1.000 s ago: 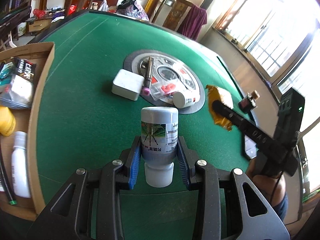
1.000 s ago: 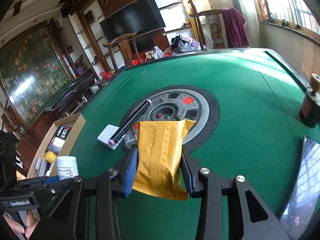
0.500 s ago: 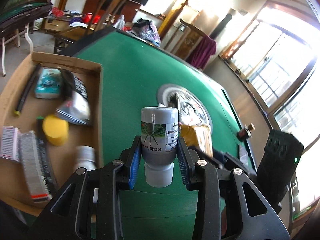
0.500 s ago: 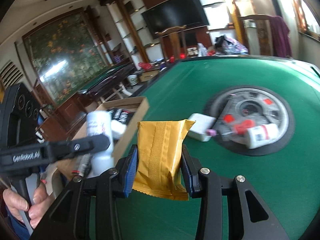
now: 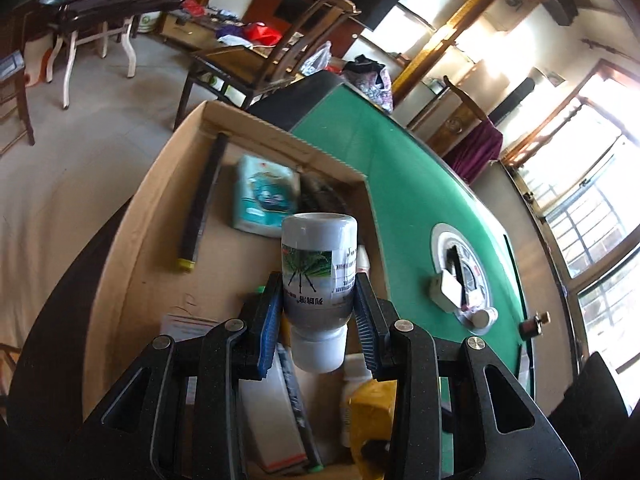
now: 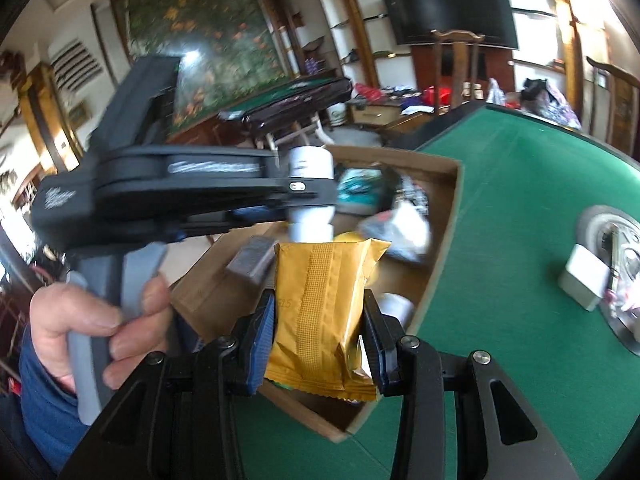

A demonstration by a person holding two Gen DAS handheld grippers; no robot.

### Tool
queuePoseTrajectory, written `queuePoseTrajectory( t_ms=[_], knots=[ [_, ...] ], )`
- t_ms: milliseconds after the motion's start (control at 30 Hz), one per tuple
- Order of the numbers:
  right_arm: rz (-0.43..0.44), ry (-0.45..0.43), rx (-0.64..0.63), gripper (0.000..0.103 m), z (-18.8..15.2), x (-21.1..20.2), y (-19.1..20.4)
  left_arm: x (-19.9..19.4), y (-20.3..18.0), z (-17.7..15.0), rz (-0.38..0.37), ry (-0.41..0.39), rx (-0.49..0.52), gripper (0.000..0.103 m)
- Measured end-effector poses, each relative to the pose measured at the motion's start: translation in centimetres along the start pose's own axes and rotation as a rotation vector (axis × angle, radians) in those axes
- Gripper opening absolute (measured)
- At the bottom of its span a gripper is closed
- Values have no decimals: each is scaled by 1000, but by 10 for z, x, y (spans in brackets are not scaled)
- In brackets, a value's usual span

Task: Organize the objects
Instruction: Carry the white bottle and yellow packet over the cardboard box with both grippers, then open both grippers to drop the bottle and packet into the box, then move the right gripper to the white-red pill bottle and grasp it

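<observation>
You have swung both grippers from over the green table to over the box. Left wrist: your left gripper clamps the bottle, cap toward you, above the box holding a tissue pack and black tube. Right wrist: your right gripper pinches the yellow packet over the box's near end.

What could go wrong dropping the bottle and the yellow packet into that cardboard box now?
The cardboard box is already crowded, so the grey bottle, gripped cap down by the left gripper, might land on other items and roll. The right gripper with the yellow packet sits close behind it; the two could bump.
</observation>
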State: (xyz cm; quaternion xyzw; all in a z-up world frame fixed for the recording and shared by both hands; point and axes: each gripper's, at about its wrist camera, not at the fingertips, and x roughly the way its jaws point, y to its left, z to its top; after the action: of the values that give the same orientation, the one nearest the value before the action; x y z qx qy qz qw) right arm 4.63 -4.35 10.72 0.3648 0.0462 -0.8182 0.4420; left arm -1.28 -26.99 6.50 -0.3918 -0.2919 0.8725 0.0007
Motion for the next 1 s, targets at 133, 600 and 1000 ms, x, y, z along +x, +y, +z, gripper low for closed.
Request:
queuePoseTrajectory(
  t_ms=[133, 600, 1000],
  knots=[
    [-10, 34, -6, 40, 0, 18, 5, 7, 16, 3, 20, 8, -25, 34],
    [-24, 64, 18, 40, -4, 36, 7, 23, 36, 13, 49, 28, -49, 34],
    [6, -36, 63, 43, 8, 15, 2, 3, 24, 15, 16, -6, -26, 34]
  ],
)
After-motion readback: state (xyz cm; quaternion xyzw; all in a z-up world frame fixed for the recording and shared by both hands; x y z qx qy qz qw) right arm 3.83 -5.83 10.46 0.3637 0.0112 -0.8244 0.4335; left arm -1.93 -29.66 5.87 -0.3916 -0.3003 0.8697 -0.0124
